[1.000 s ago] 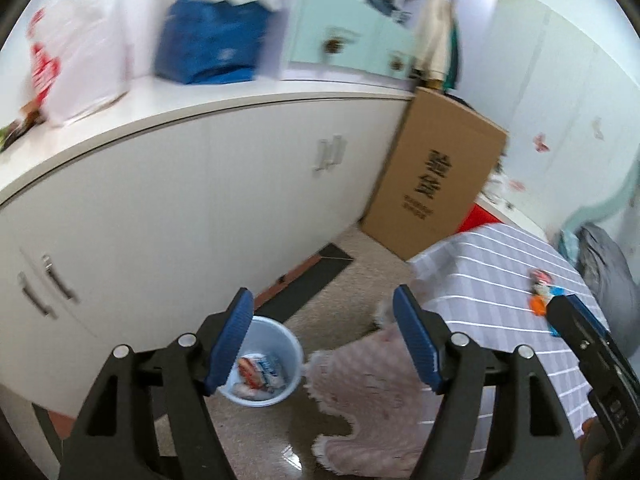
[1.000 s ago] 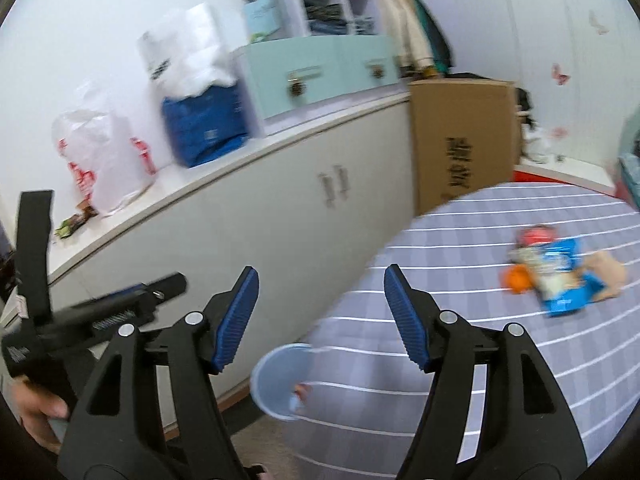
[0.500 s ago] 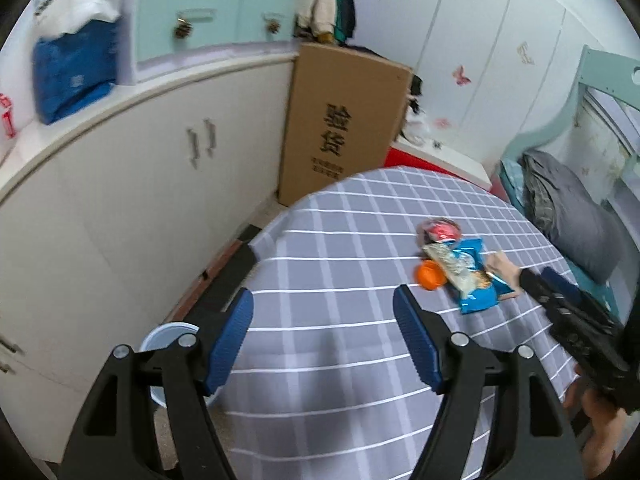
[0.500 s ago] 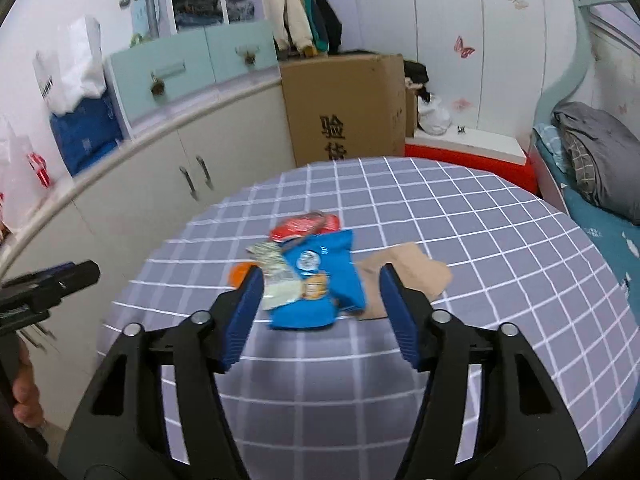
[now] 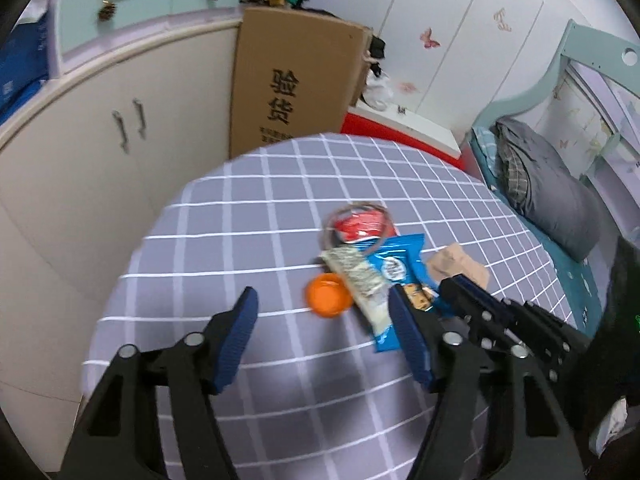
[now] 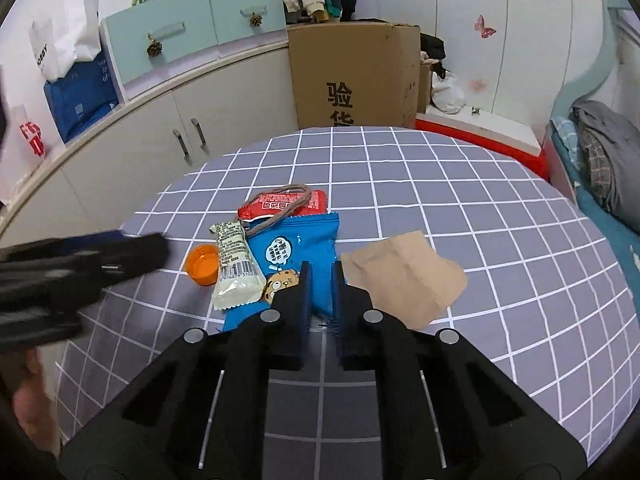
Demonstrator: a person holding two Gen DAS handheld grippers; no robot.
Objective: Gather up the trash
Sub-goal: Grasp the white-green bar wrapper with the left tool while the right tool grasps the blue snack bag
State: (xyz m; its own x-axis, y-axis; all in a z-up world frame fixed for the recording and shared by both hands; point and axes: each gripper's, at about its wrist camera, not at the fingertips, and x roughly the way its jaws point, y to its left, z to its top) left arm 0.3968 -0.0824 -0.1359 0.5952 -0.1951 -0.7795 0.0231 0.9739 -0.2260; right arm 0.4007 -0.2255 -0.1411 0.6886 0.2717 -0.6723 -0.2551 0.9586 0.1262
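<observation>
Your right gripper [image 6: 320, 280] is clenched on the near edge of the blue snack bag [image 6: 296, 248], mid-table [image 6: 480, 184]. It's light, crinkly, slippery film: pinch its sealed hem. Your left gripper [image 5: 322, 320], closing, holds nothing beside the orange cap [image 5: 327, 294].

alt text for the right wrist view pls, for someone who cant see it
The right gripper has its jaws nearly shut around the near edge of a blue snack bag on a round table with a grey checked cloth. Beside the bag lie a white wrapper, an orange cap, a red packet and brown paper.
</observation>
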